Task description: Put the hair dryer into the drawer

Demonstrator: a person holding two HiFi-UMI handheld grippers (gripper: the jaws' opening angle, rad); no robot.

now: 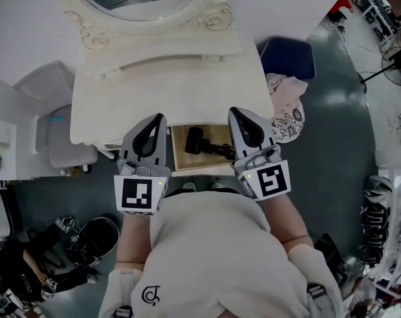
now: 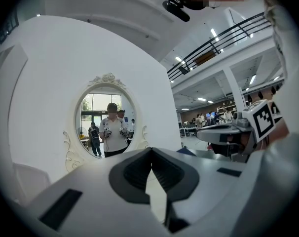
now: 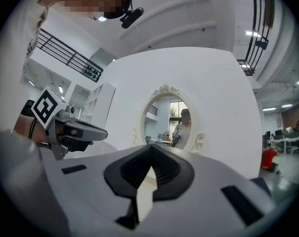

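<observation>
A black hair dryer [image 1: 199, 142] lies in the open wooden drawer [image 1: 179, 159] under the front edge of a cream dressing table [image 1: 167, 78]. My left gripper [image 1: 161, 117] [image 2: 150, 150] hangs over the drawer's left end, pointing at the table. Its jaws meet at the tip and hold nothing. My right gripper [image 1: 232, 110] [image 3: 150, 147] hovers over the drawer's right end, also shut and empty. Both point level toward the oval mirror [image 2: 107, 120] [image 3: 171, 122]. Neither touches the hair dryer.
A dark blue seat [image 1: 290, 57] with pale clothes [image 1: 286, 108] on it stands right of the table. A white chair [image 1: 55, 128] is at the left, a dark bin [image 1: 98, 240] at the lower left. Cluttered shelving [image 1: 386, 244] lines the right edge.
</observation>
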